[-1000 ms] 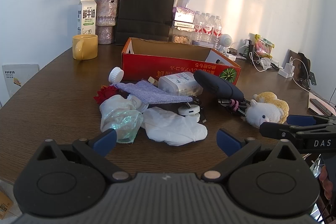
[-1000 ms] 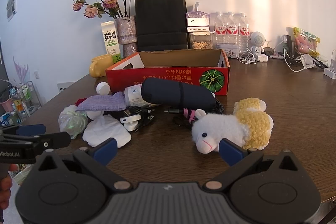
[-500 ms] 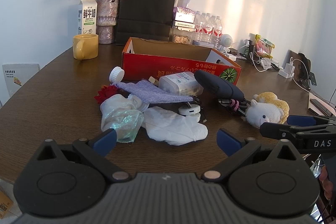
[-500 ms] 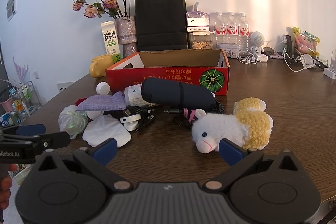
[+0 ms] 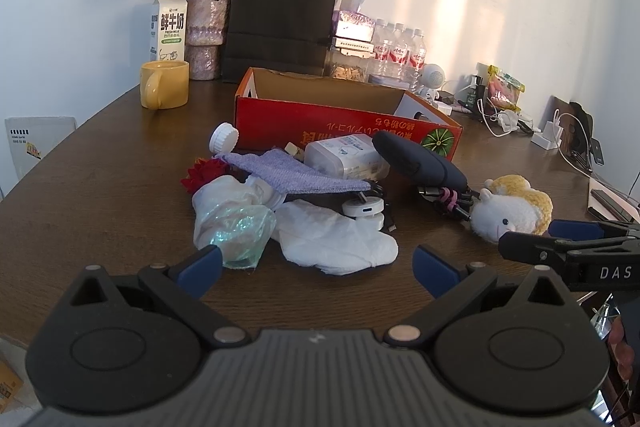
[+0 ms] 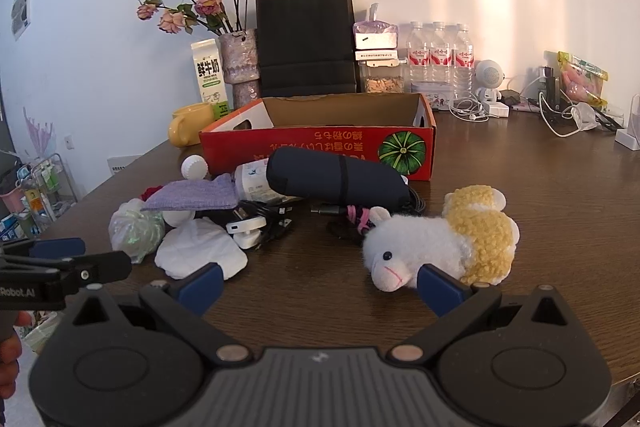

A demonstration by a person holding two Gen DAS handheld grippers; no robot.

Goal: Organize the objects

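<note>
A pile of loose items lies in front of an open red cardboard box [image 5: 344,125] [image 6: 320,143]: a plush sheep [image 5: 510,213] [image 6: 436,243], a dark folded umbrella [image 5: 420,163] [image 6: 336,177], a purple cloth [image 5: 296,173] [image 6: 192,193], a white cloth [image 5: 336,241] [image 6: 198,253], a clear plastic bag [image 5: 230,221] [image 6: 136,229], a white charger [image 5: 364,207] [image 6: 246,227] and a white container [image 5: 344,157]. My left gripper [image 5: 316,267] is open and empty, just short of the bag and white cloth. My right gripper [image 6: 320,285] is open and empty, close to the sheep's head.
A yellow mug [image 5: 164,85], milk carton [image 5: 170,25], vase of dried roses [image 5: 206,35], black paper bag [image 5: 282,23] and water bottles [image 6: 440,57] stand along the back. Chargers and cables [image 6: 560,111] lie at the back right. The table edge runs near both grippers.
The left wrist view has shifted very slightly, with the scene sliding a little down and right. The right gripper has not moved. Both stay open.
</note>
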